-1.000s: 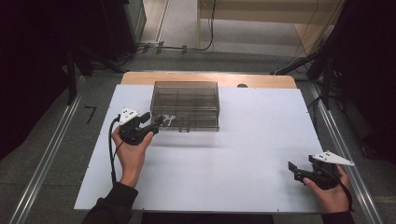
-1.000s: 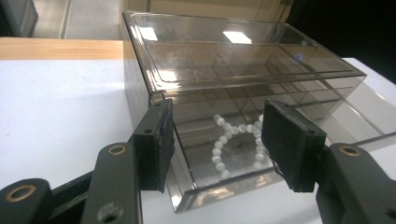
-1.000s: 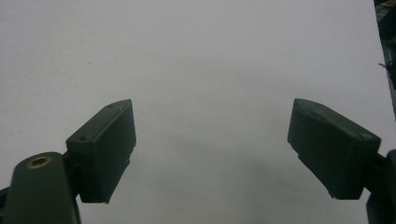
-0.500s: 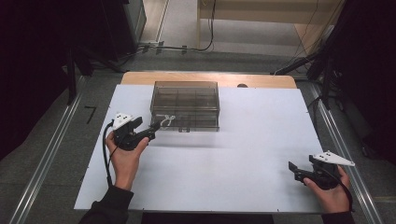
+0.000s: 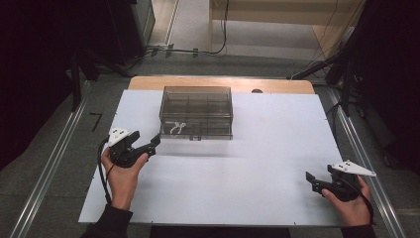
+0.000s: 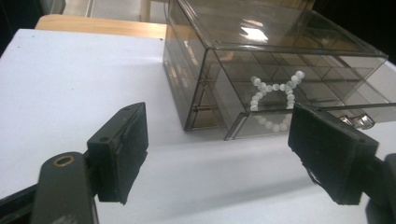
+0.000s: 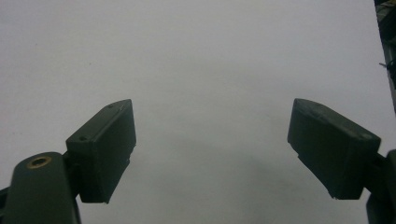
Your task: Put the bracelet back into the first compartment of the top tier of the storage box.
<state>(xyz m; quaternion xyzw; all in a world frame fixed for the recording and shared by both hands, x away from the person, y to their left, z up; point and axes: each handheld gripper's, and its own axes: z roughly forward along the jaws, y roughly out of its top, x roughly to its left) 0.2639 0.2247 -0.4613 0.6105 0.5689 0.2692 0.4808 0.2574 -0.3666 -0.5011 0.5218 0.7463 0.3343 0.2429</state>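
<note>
Just beside the near left corner of the smoky clear drawer box [image 5: 196, 112], the left gripper [image 5: 154, 144] has just been opening its jaws and stands wide with nothing between them, while the right gripper [image 5: 311, 179], well apart from the box, is likewise spread and empty. Inside the box's lower left drawer [image 6: 299, 119] lies a white bead bracelet [image 6: 274, 103]. Judging by looks, the box is light, rigid, slick plastic that would slide if pushed, so the small drawer handle [image 6: 356, 121] is the place to grip; the bracelet seems limp and best pinched across its beads.

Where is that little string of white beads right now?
The white bead string lies inside the smoky clear drawer box, in its front-left compartment in the high view, just beyond the open left gripper.
</note>
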